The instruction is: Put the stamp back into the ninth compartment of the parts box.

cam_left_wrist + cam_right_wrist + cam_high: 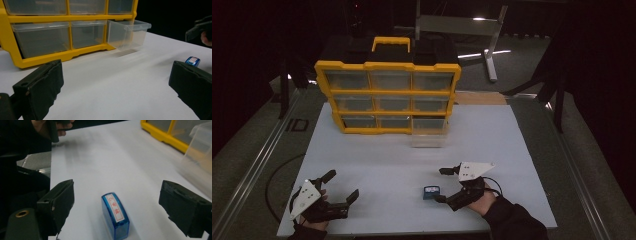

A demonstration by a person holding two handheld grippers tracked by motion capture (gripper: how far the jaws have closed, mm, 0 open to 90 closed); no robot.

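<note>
A small blue stamp (430, 192) with a white label and red characters lies on the white board (492, 145), near its front edge. My right gripper (442, 185) is low over the board just right of it, open. In the right gripper view the stamp (115, 216) lies between the two black jaws of my right gripper (117, 190), clear of both pads. My left gripper (343, 184) rests open at the board's front left, holding nothing. From the left gripper view its jaws (116, 75) stand wide apart and the stamp (192, 60) shows far right.
A yellow drawer organizer (387, 95) with clear drawers stands at the back of the board. Its bottom right drawer (429, 132) is pulled out toward me, also visible as a clear drawer (128, 33). Dark floor and a metal stand lie beyond the board.
</note>
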